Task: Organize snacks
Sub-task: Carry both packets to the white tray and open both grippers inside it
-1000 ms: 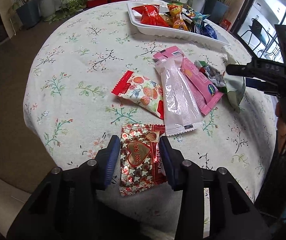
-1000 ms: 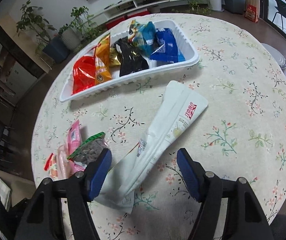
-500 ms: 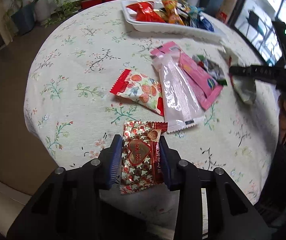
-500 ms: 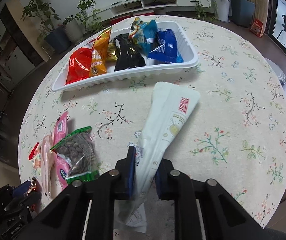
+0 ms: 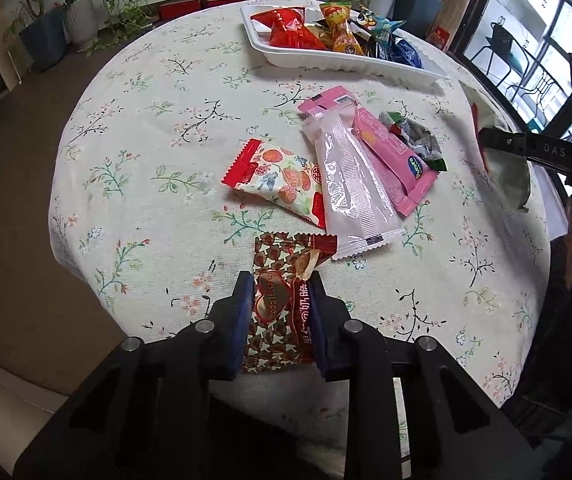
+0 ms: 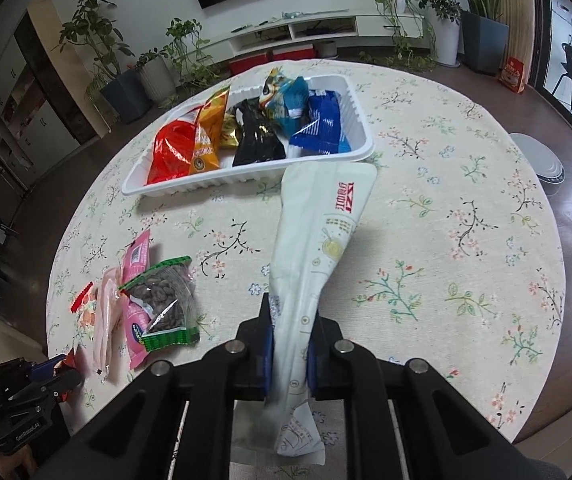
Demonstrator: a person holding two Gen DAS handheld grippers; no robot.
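- Left hand-held gripper (image 5: 279,312): clenched on a red-and-gold foil packet printed with hearts (image 5: 278,300), which lay crumpled between its blue fingers, low over the near edge of the round counter with a floral cloth (image 5: 158,128).
- Right hand-held gripper (image 6: 289,344): clamped on a long white paper-like pouch with red lettering (image 6: 318,240); the pouch stretched ahead of the fingers, its far end reaching the near wall of the tray.
- White ribbed plastic tray (image 6: 254,174), far ahead of both grippers: already held a red bag (image 6: 170,154), an orange bag (image 6: 208,132), a black bag (image 6: 258,140), a teal bag (image 6: 288,100) and a blue bag (image 6: 322,122). Judged done.
- Loose on the cloth, ahead of the left gripper: a red-edged packet with fruit print (image 5: 278,178), a clear-and-white long sachet (image 5: 346,184), a pink flat wrapper (image 5: 390,160), a green-trimmed clear bag of dark seeds (image 6: 164,300).
- Remaining, by judgement: the two gripped packs and four loose ones not yet in the tray; roughly half sorted.
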